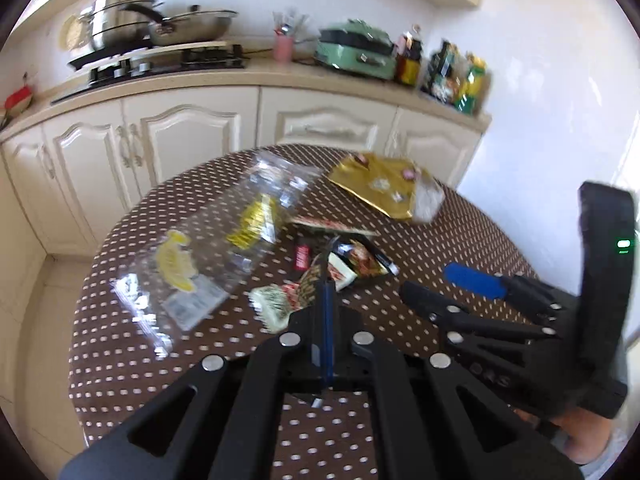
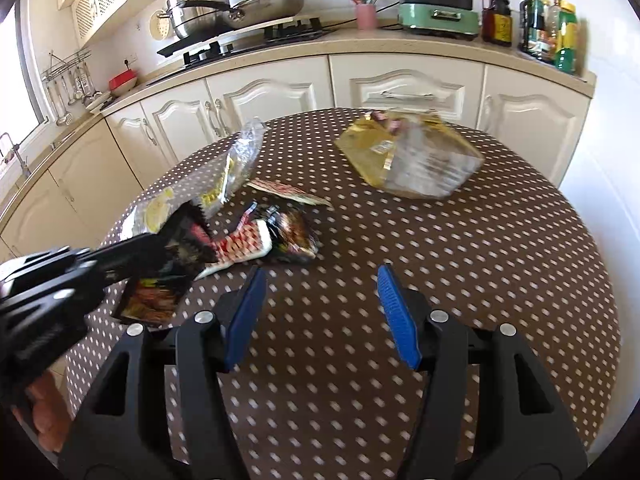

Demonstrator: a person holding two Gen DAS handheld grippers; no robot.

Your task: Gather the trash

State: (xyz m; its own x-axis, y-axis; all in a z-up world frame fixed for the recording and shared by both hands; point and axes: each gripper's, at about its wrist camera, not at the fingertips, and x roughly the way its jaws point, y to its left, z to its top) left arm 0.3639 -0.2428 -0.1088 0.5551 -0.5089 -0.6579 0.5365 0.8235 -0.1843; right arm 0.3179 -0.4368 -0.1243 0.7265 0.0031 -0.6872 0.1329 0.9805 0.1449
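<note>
Ahead, bare table [image 2: 460, 280] to its edge

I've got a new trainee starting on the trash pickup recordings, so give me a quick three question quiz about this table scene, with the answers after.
1. True or false: the left gripper is shut on a dark snack wrapper.
2. Multiple choice: the right gripper is A) clamped on the gold bag, B) open over bare tablecloth, C) shut with nothing in it.
3. Which piece of trash lies farthest across the table, toward the cabinets?

Key
1. True; the wrapper hangs from its closed jaws.
2. B.
3. The gold bag; the clear plastic bag and the small wrappers lie nearer.
</note>
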